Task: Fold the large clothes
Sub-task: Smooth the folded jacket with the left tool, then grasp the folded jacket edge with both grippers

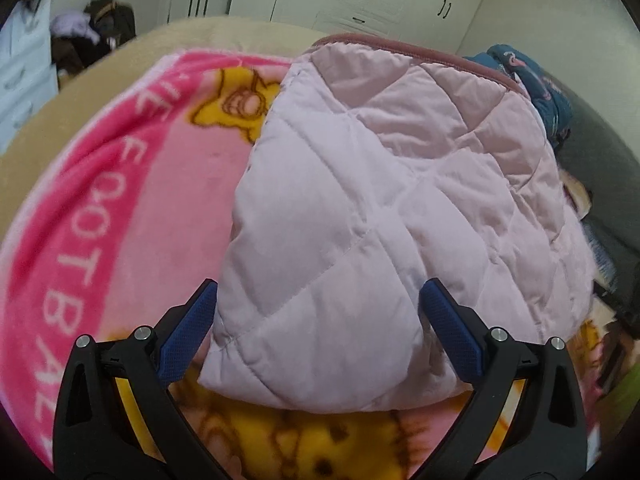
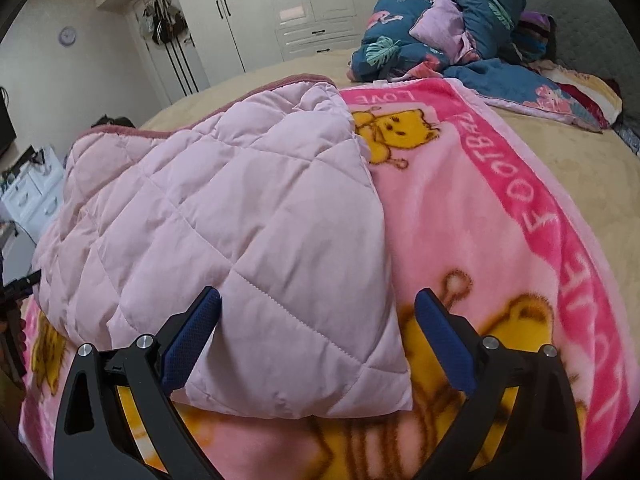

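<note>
A pale pink quilted garment (image 1: 380,200) (image 2: 208,216) with a darker pink trim lies folded over on a pink blanket with yellow bears (image 1: 120,184) (image 2: 480,216). My left gripper (image 1: 318,292) is open, its blue pads on either side of the garment's near left corner, just above it. My right gripper (image 2: 318,300) is open too, hovering over the garment's near right corner and edge. Neither pair of fingers pinches the fabric.
The blanket covers a beige bed (image 2: 580,160). A heap of blue patterned bedding (image 2: 440,24) (image 1: 536,84) lies near a grey headboard (image 2: 580,20). White wardrobes (image 2: 304,4) stand behind; a white drawer unit (image 2: 32,192) and clothes pile (image 1: 92,28) are beside the bed.
</note>
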A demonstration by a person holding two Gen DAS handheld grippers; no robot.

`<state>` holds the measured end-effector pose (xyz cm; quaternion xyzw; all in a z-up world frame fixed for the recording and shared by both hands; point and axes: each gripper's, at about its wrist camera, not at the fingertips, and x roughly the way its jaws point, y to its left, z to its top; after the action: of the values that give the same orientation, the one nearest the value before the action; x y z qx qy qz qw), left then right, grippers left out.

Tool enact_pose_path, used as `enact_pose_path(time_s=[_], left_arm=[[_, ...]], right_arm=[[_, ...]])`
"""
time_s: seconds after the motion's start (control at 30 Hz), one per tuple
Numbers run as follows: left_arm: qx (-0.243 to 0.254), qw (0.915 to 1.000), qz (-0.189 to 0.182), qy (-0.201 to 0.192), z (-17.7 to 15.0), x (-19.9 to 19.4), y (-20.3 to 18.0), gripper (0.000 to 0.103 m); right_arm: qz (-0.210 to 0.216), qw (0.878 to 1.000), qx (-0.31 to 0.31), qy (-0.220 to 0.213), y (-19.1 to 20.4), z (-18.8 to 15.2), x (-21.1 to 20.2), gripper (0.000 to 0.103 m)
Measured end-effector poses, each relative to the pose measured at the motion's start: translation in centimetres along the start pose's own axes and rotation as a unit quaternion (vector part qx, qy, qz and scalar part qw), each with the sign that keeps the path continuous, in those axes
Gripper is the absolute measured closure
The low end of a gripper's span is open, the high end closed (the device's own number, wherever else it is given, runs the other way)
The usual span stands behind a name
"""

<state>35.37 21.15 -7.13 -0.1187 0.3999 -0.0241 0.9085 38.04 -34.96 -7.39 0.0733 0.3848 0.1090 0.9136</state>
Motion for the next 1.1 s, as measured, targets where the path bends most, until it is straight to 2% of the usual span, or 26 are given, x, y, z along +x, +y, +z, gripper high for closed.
enact_pose_path(time_s=[0.03, 0.07, 0.1, 0.13, 0.17, 0.2, 0.27, 0.37, 0.47, 0.57, 0.63, 0.83, 0.97, 1.1], left_arm=[[0.010, 0.9999, 0.007, -0.002, 0.0, 0.0, -0.3, 0.014], [0.015, 0.9998, 0.008, -0.004, 0.1, -0.1, -0.6, 0.024], [0.017, 0.9998, 0.012, -0.005, 0.2, -0.1, -0.8, 0.027], [0.021, 0.9996, 0.016, -0.006, 0.2, -0.2, -1.1, 0.037], [0.026, 0.9995, 0.016, -0.007, 0.3, -0.3, -1.5, 0.050], [0.034, 0.9991, 0.022, -0.010, 0.4, -0.5, -1.9, 0.055], [0.069, 0.9964, 0.045, -0.020, 0.2, -0.9, -3.4, 0.071], [0.112, 0.9902, 0.075, -0.035, 0.3, -1.9, -5.4, 0.081], [0.117, 0.9888, 0.073, -0.057, 1.3, -3.3, -5.9, 0.083], [0.108, 0.9889, 0.071, -0.073, 3.4, -4.3, -6.2, 0.083], [0.105, 0.9886, 0.078, -0.075, 5.1, -4.2, -6.4, 0.083], [0.076, 0.9905, 0.095, -0.063, 9.4, -1.6, -6.2, 0.083], [0.090, 0.9875, 0.121, -0.044, 10.6, 0.7, -6.5, 0.083], [0.086, 0.9868, 0.137, -0.014, 10.5, 3.5, -6.0, 0.083]], right_arm=[[0.004, 1.000, -0.001, -0.003, 0.0, -0.1, 0.0, 0.010], [0.012, 1.000, -0.002, -0.004, 0.0, -0.2, 0.0, 0.017], [0.015, 1.000, -0.004, -0.003, 0.1, -0.2, 0.0, 0.019], [0.013, 1.000, -0.009, -0.003, 0.2, -0.2, 0.0, 0.021], [0.012, 1.000, -0.015, -0.004, 0.4, -0.1, 0.0, 0.030], [0.014, 1.000, -0.019, -0.005, 0.6, -0.1, 0.0, 0.037], [0.017, 0.999, -0.037, -0.012, 1.3, -0.1, -0.3, 0.061], [0.009, 0.997, -0.077, -0.030, 2.9, -0.1, -1.4, 0.080], [0.015, 0.995, -0.079, -0.058, 3.6, 0.9, -3.1, 0.084], [0.025, 0.994, -0.071, -0.084, 3.9, 3.4, -4.3, 0.085], [0.033, 0.994, -0.057, -0.086, 3.9, 5.3, -4.2, 0.085], [-0.005, 0.993, -0.075, -0.092, 5.3, 10.7, -1.8, 0.086], [-0.035, 0.994, -0.081, -0.070, 5.4, 12.6, 0.9, 0.086], [-0.055, 0.995, -0.072, -0.039, 4.3, 12.6, 4.2, 0.087]])
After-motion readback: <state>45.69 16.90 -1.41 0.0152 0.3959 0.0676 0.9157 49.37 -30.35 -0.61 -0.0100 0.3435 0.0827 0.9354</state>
